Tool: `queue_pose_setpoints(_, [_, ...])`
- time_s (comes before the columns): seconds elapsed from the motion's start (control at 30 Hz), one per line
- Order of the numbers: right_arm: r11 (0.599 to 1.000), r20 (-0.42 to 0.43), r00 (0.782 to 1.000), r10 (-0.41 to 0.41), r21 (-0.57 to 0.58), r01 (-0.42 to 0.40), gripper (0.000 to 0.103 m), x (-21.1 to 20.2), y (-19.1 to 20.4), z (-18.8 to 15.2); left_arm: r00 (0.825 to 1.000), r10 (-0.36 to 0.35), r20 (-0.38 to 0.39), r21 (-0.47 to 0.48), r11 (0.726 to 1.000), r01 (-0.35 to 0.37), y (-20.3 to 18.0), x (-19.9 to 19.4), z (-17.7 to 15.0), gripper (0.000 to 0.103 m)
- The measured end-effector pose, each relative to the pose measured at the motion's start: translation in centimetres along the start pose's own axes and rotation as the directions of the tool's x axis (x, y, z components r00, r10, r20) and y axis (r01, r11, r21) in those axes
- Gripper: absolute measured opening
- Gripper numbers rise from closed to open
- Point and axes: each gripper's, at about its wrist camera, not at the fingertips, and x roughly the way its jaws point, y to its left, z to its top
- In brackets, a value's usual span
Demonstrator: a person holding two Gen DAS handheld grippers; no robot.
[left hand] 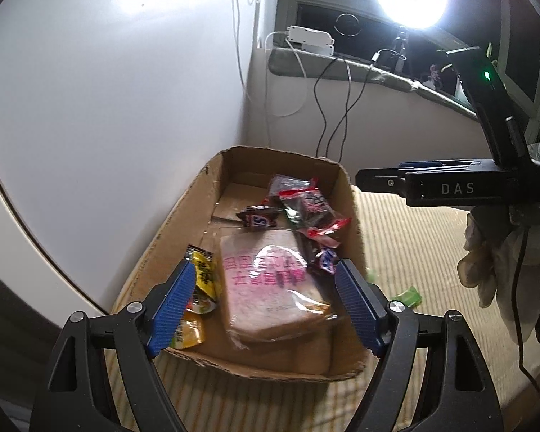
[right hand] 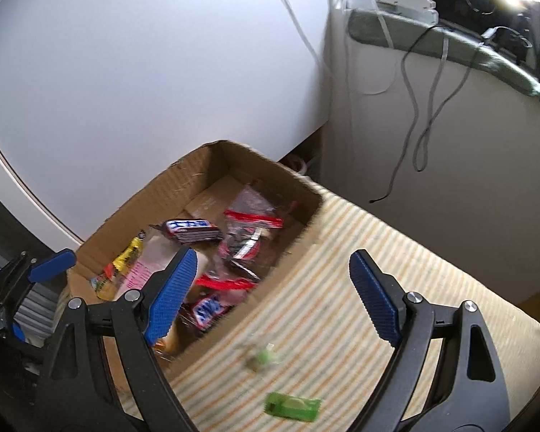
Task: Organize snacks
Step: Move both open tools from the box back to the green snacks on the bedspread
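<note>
Both grippers empty above the snack box

Left gripper (left hand: 262, 306) and right gripper (right hand: 273, 295) stand apart, holding nothing. Most snacks lie in the cardboard box (left hand: 352, 216); the green packet (right hand: 293, 406) remains on the striped cloth (right hand: 378, 237). Risk: pads pinching cloth, or the flat packet slipping.

The right gripper (right hand: 270, 298) hangs wide open and empty over the striped cloth (right hand: 396, 252), beside the cardboard box (right hand: 288, 252) of snacks; a green packet (right hand: 293, 406) lies near.
</note>
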Motion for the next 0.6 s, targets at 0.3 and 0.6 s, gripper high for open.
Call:
queue_pose_setpoints(0.3, [0.999,0.008,1.000,-0.027,-0.038,0.027,0.089,-2.4,-3.3,-2.8,0.999,-0.036,0.018,0.050,0.998,0.035,-3.4,-1.2,-0.4,0.080])
queue_pose_setpoints(0.6, [0.991,-0.080,0.991,0.110,-0.069,-0.116,0.089,-2.2,-3.8,-4.8,0.994,-0.110,0.021,0.090,0.990,0.108,-7.2,-2.8,-2.4,0.077])
